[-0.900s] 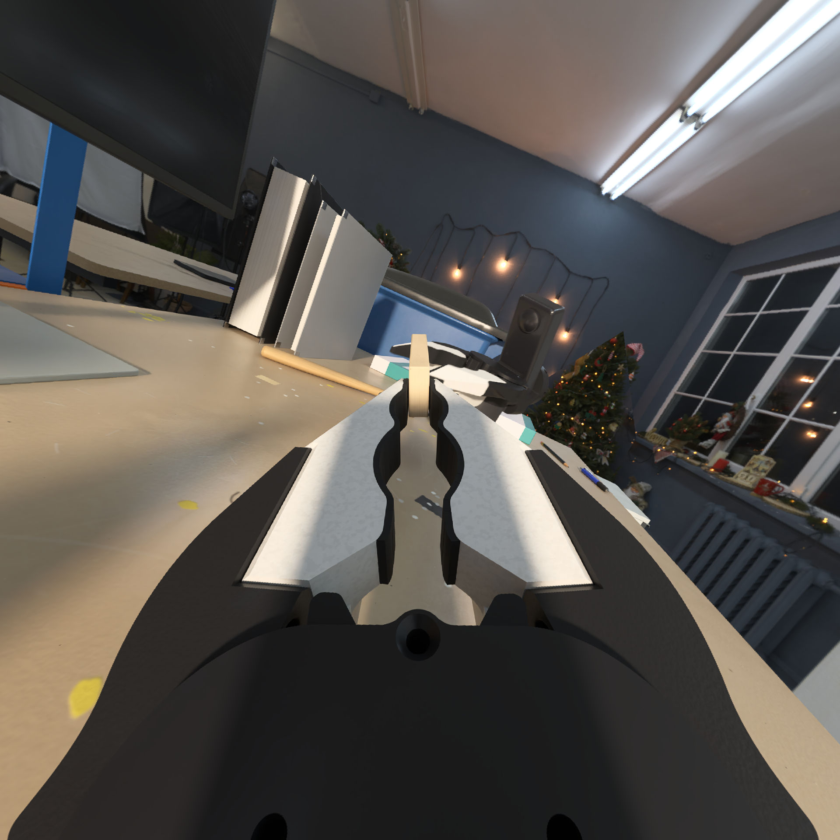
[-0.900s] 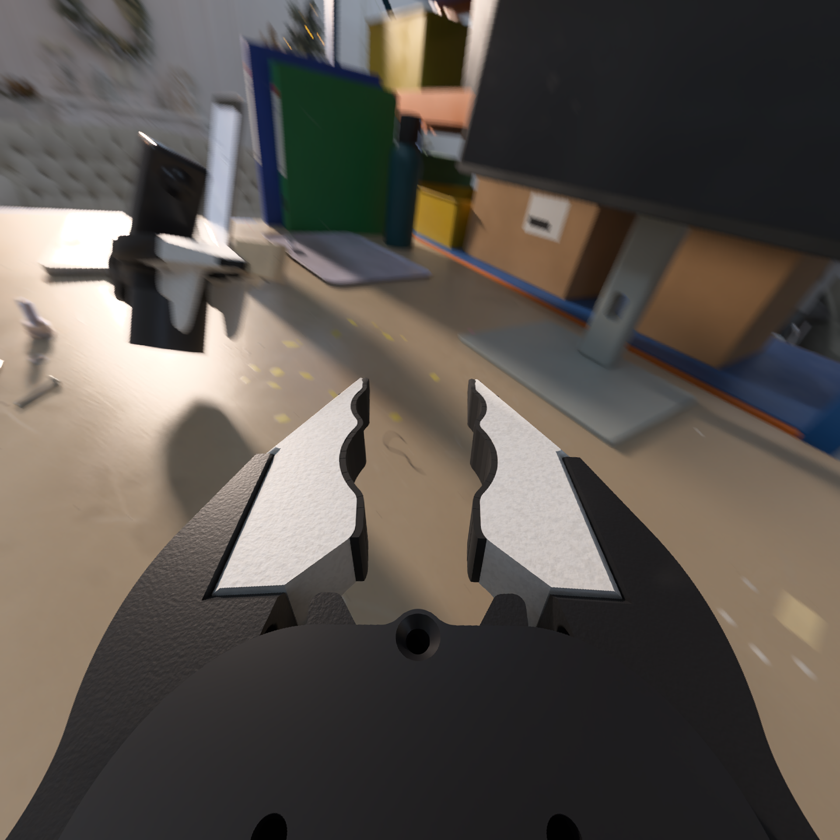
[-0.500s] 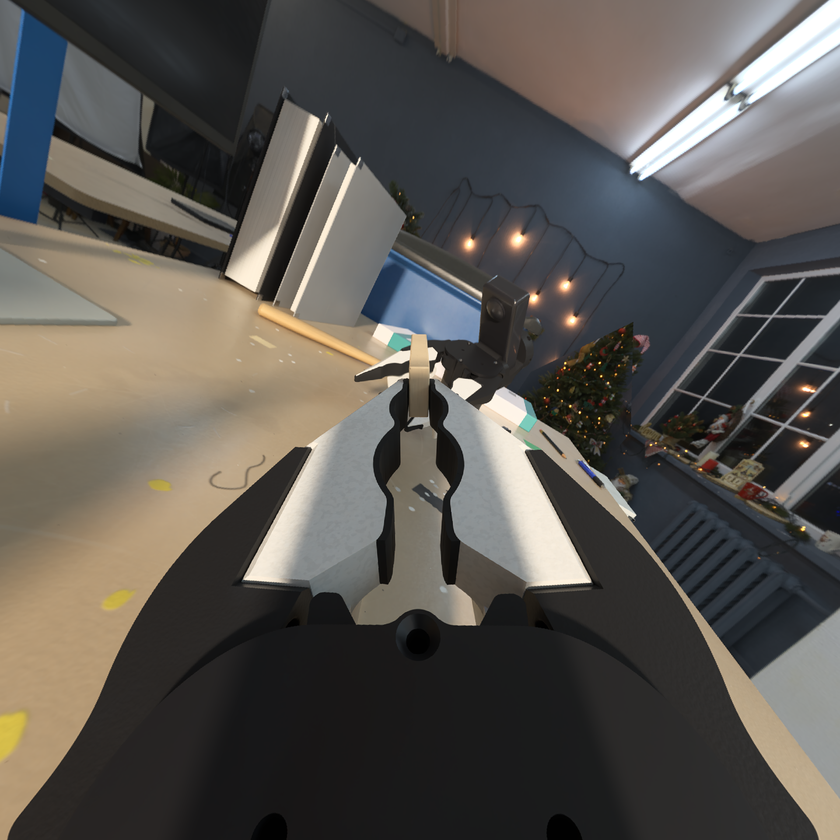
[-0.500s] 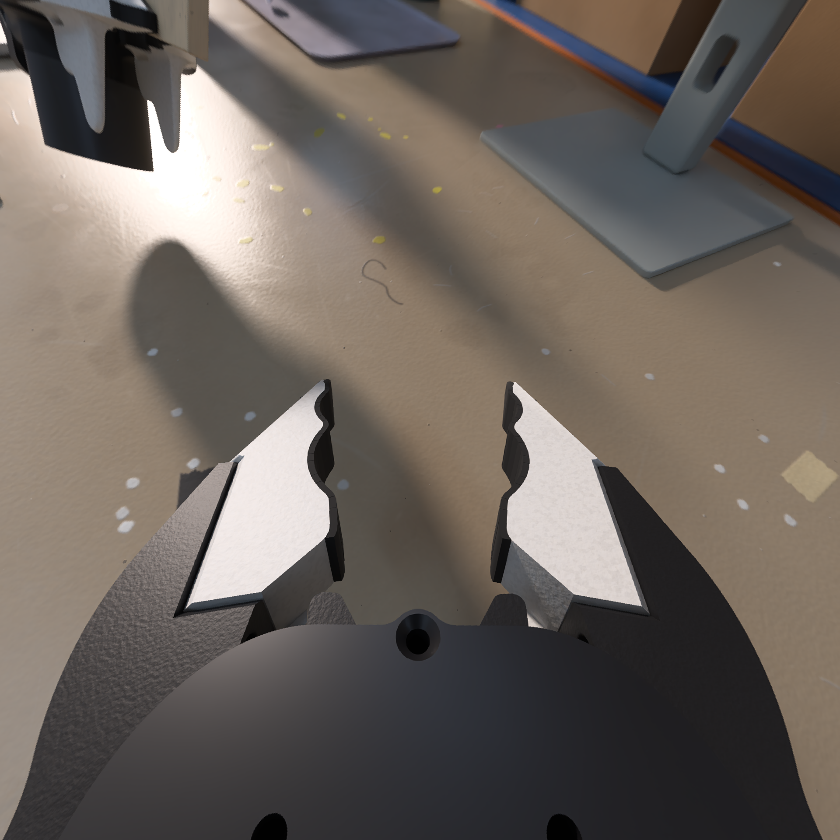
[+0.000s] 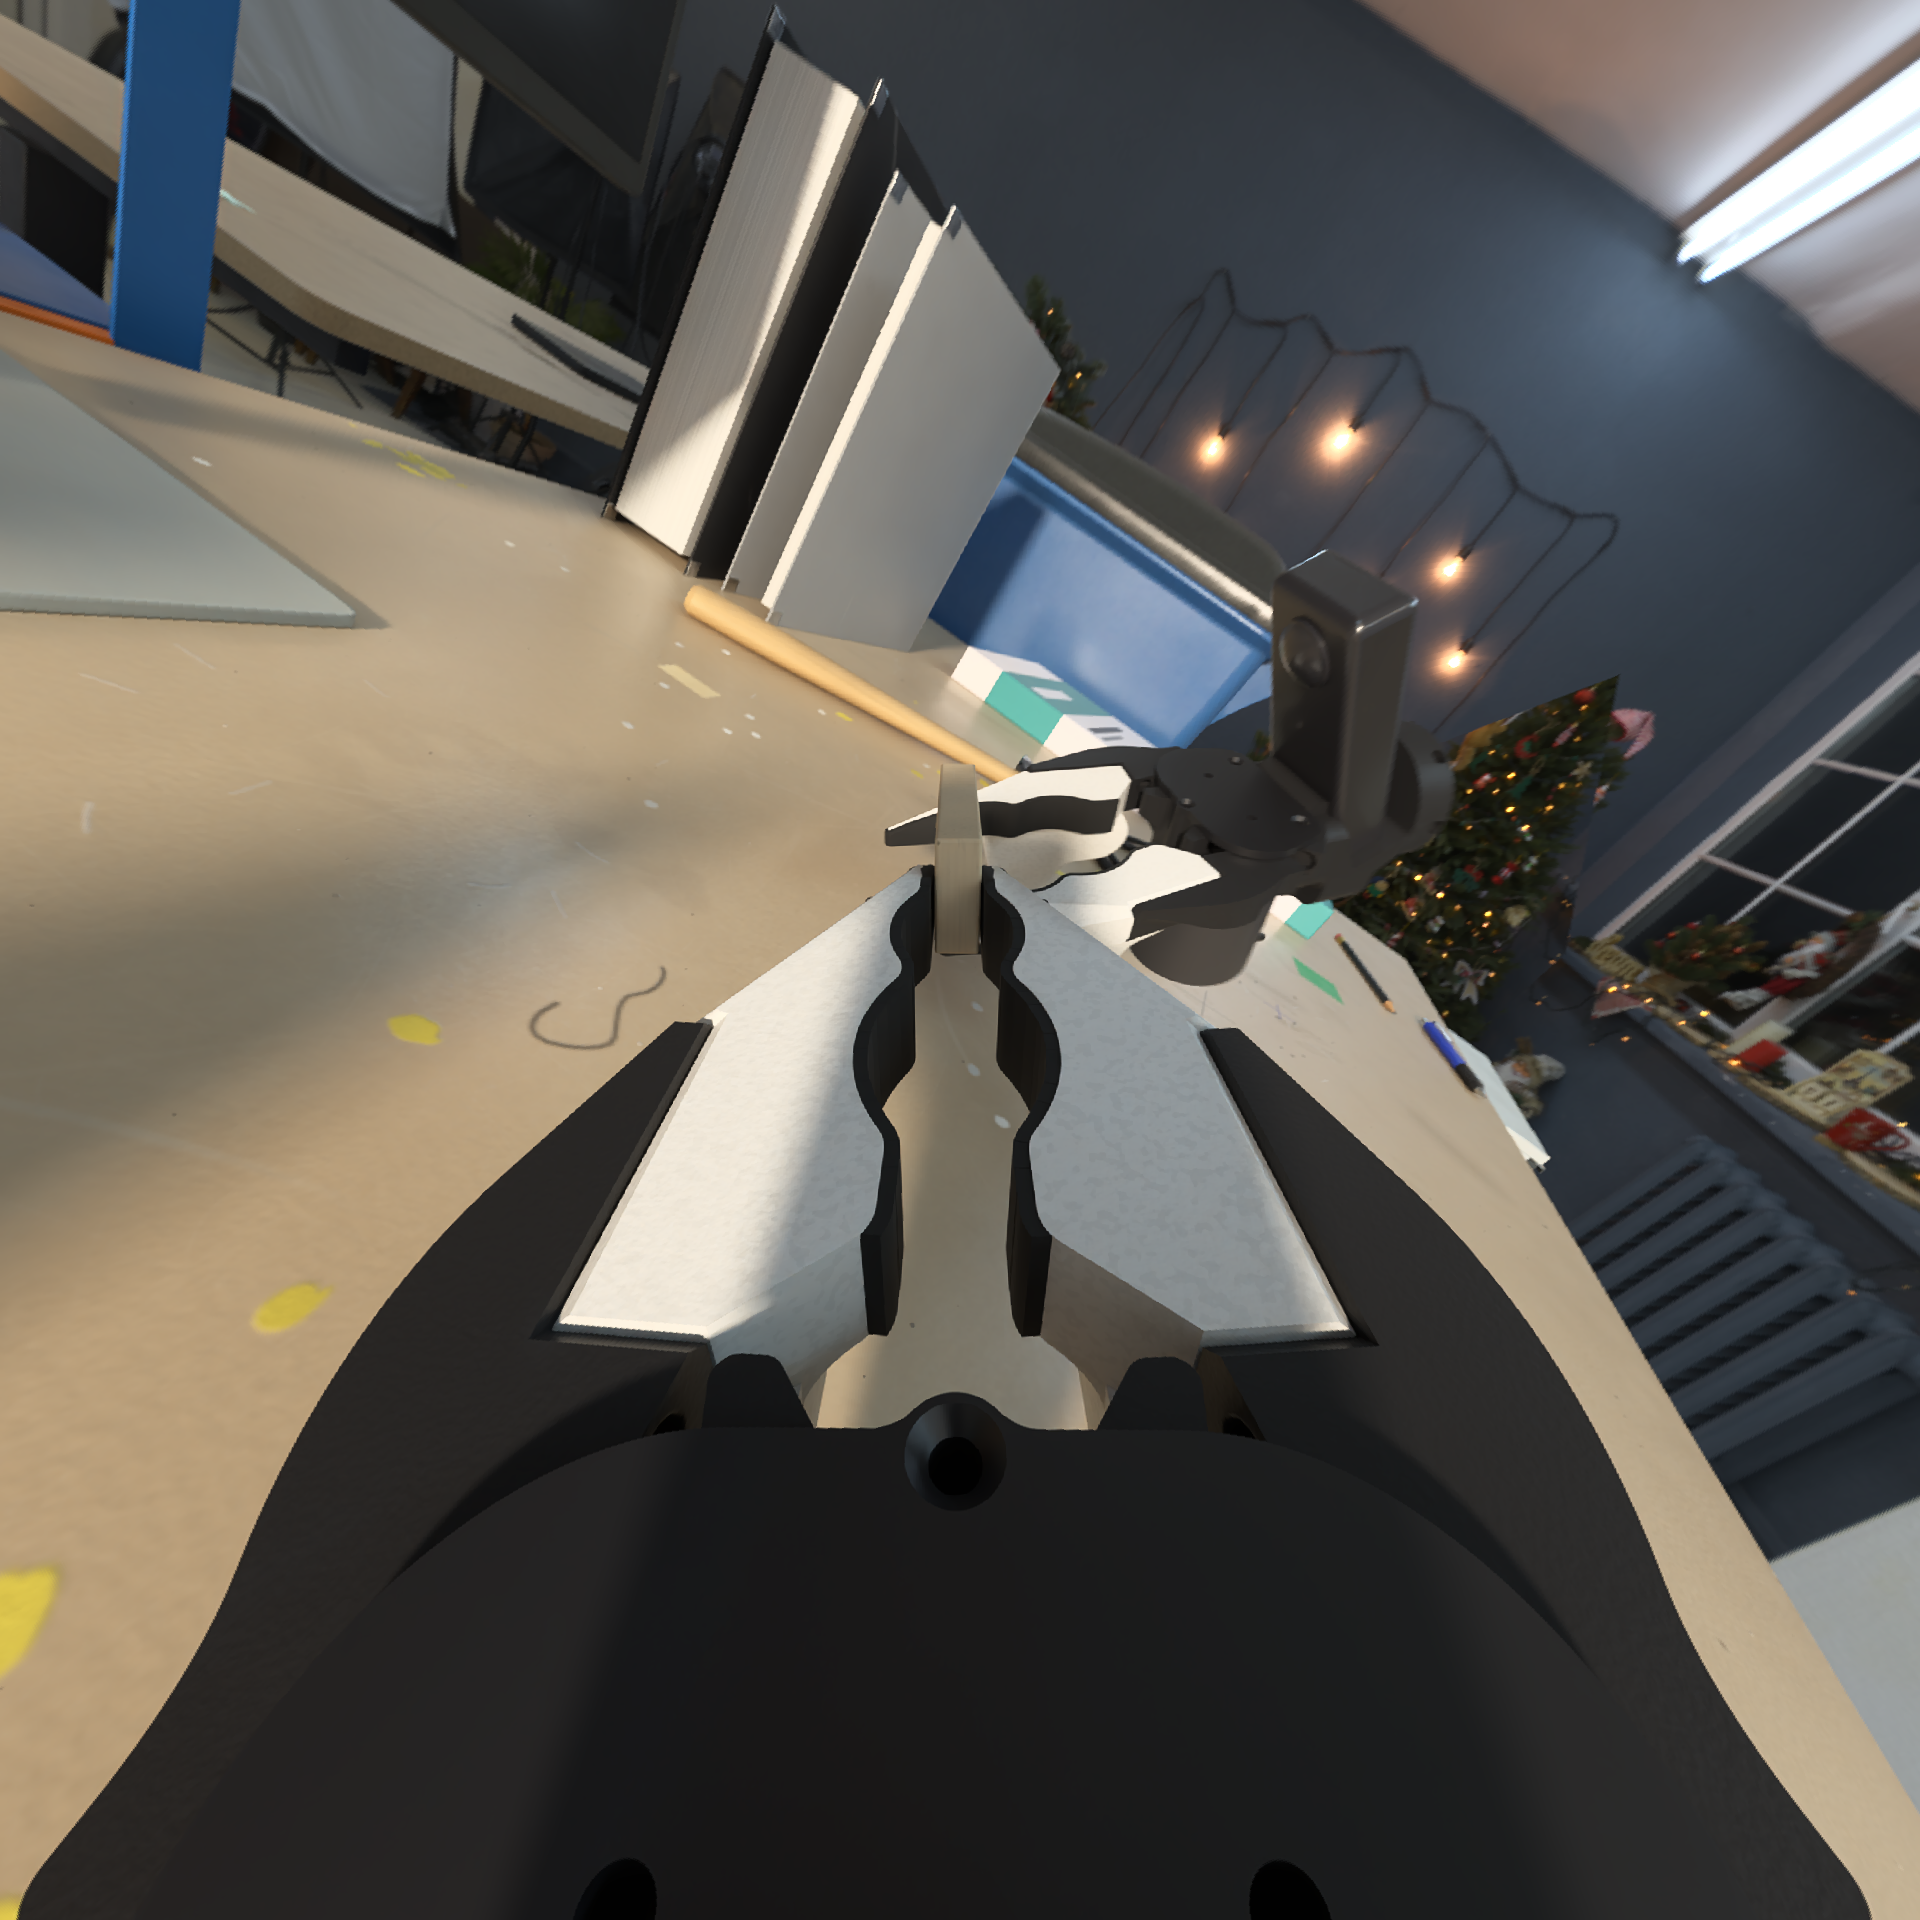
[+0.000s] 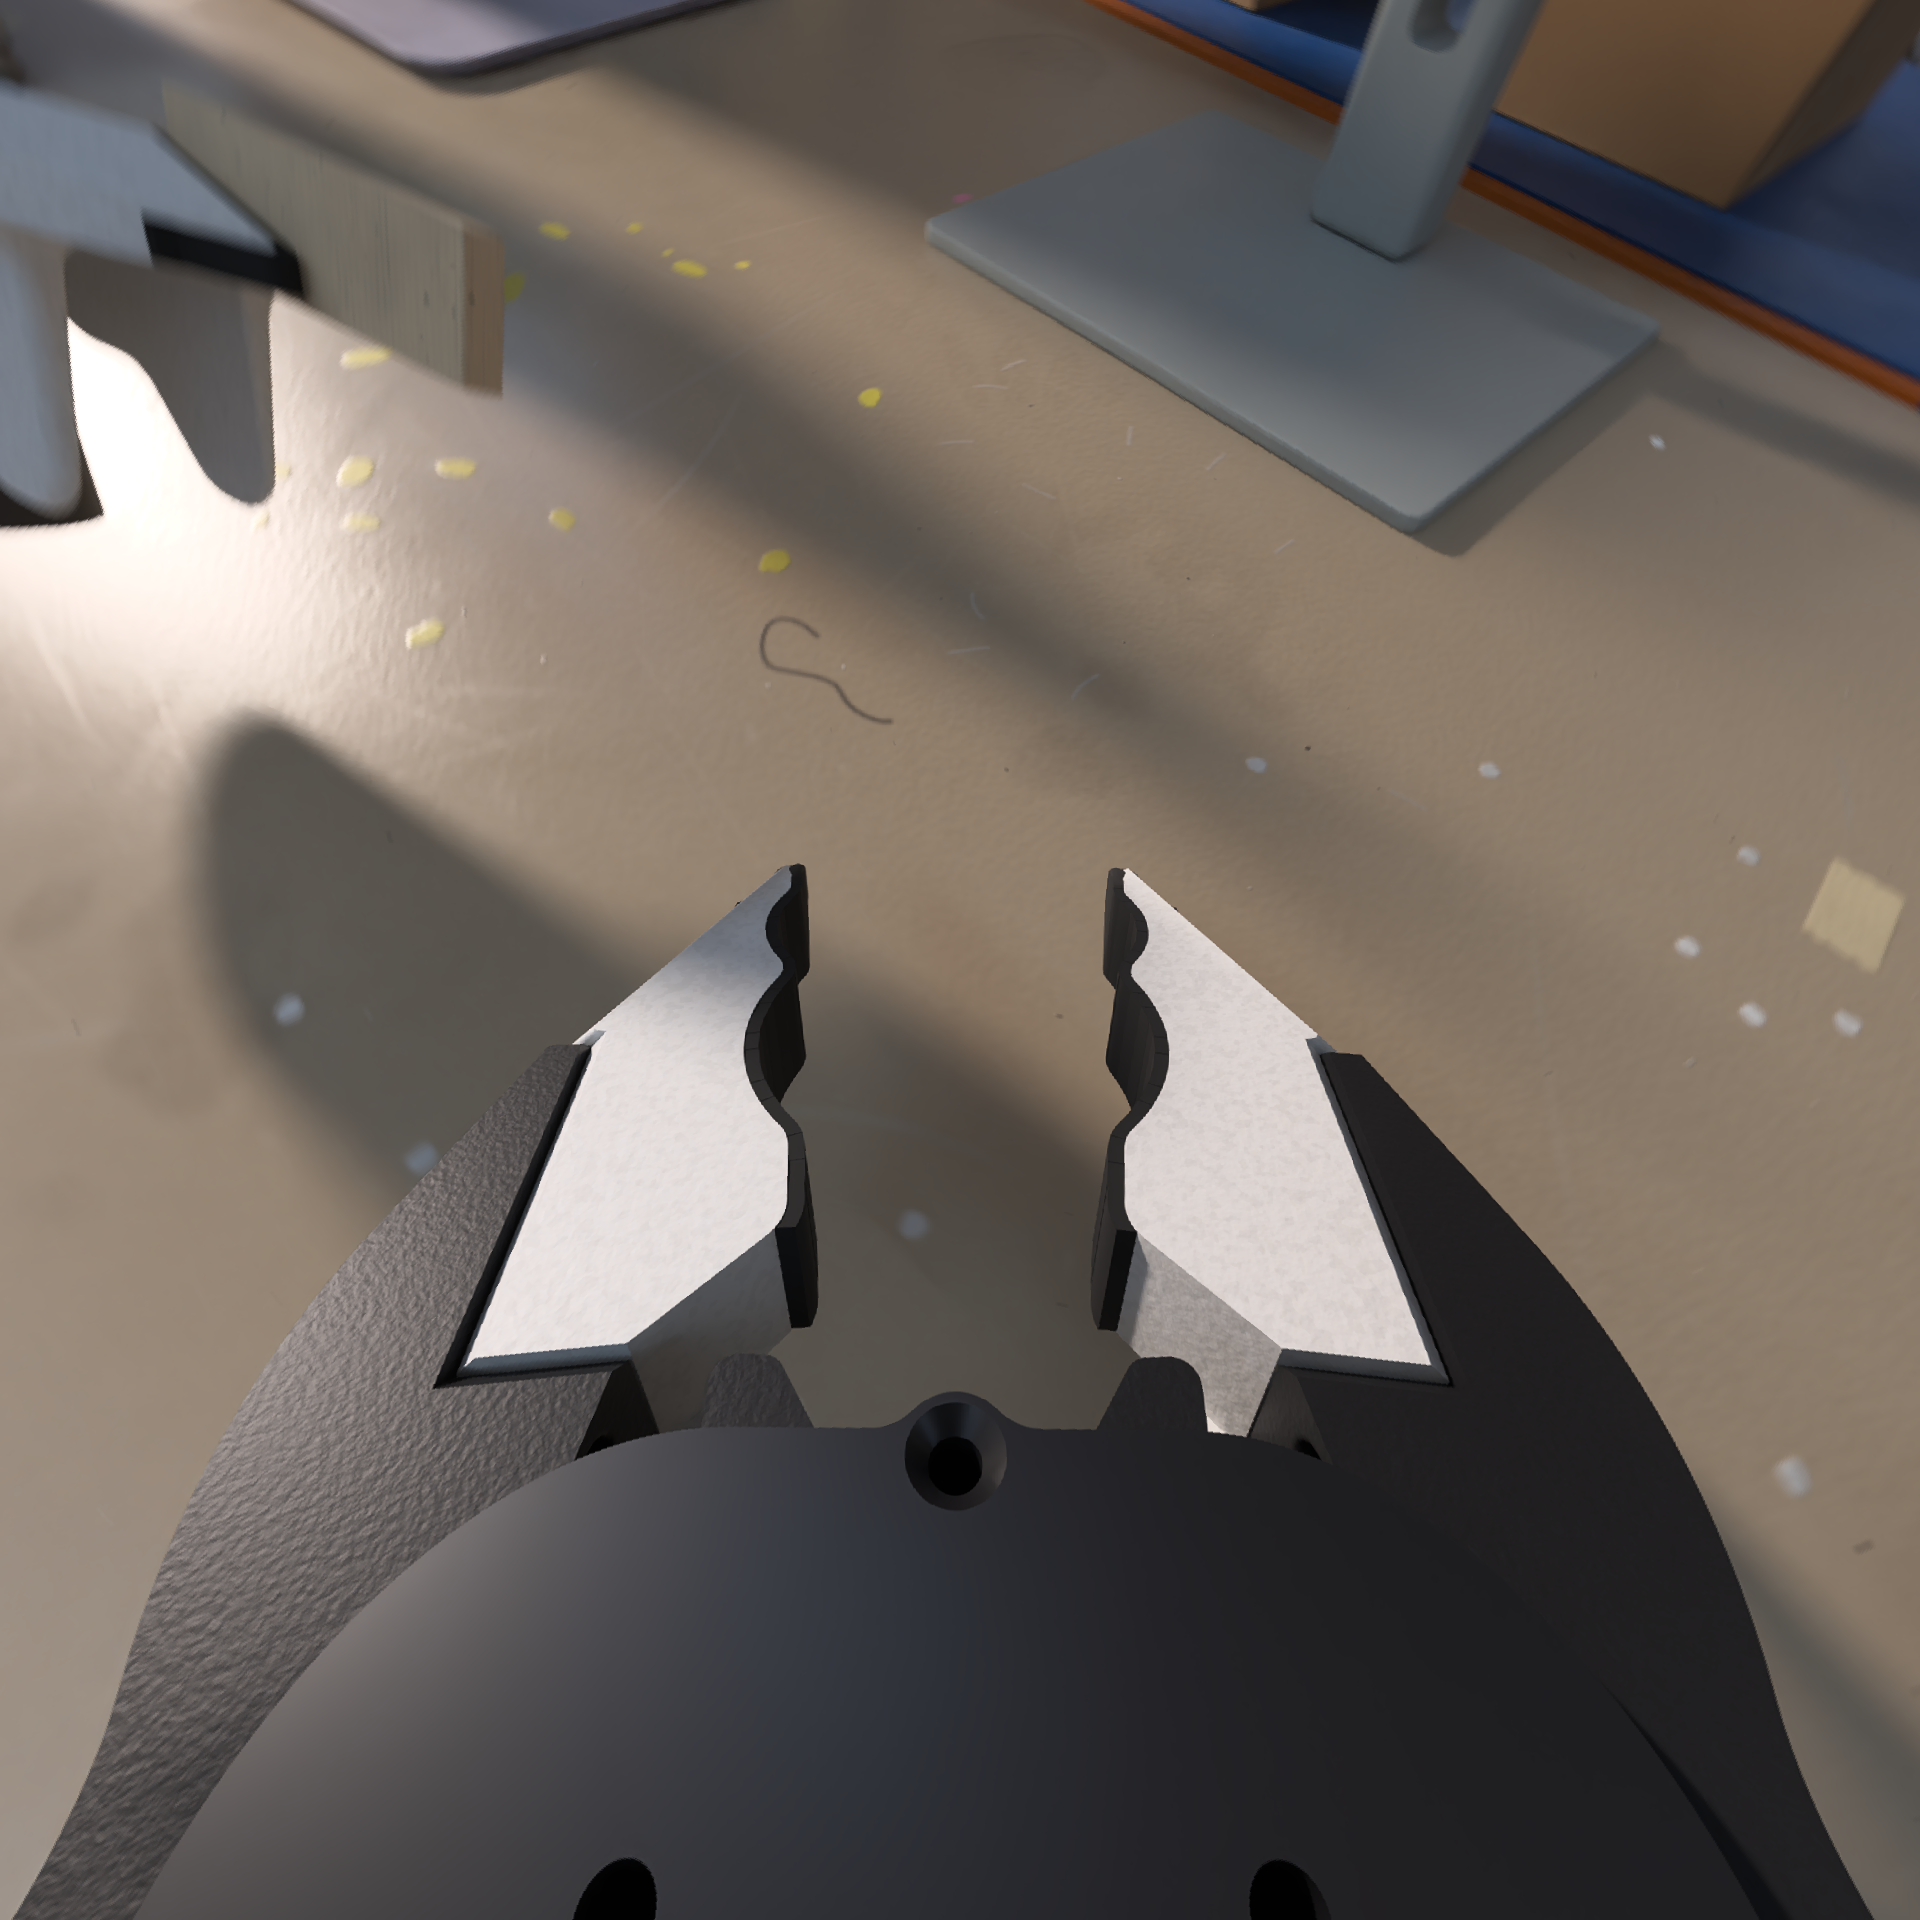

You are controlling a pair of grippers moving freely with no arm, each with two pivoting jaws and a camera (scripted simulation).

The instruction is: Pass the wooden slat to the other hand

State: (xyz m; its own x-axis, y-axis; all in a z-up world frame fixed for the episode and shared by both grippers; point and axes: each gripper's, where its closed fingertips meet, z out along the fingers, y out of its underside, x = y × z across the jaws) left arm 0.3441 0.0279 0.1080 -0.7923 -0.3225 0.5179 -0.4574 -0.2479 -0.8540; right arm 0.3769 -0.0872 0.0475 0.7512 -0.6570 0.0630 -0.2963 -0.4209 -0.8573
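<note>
Two tongs: left tongs point(image 5: 956, 899) pinch the wooden slat point(image 5: 957, 868); right tongs point(image 6: 954, 883), spread beside the slat, must grab it next.

Two grippers: left gripper point(image 5: 956, 883), right gripper point(image 6: 954, 883), one wooden slat point(image 5: 957, 868), one monitor stand point(image 6: 1288, 301), right of slat, three upright white panels point(image 5: 831, 416), behind slat, one pencil point(image 5: 1363, 972), five lit wall bulbs point(image 5: 1338, 441)
</note>
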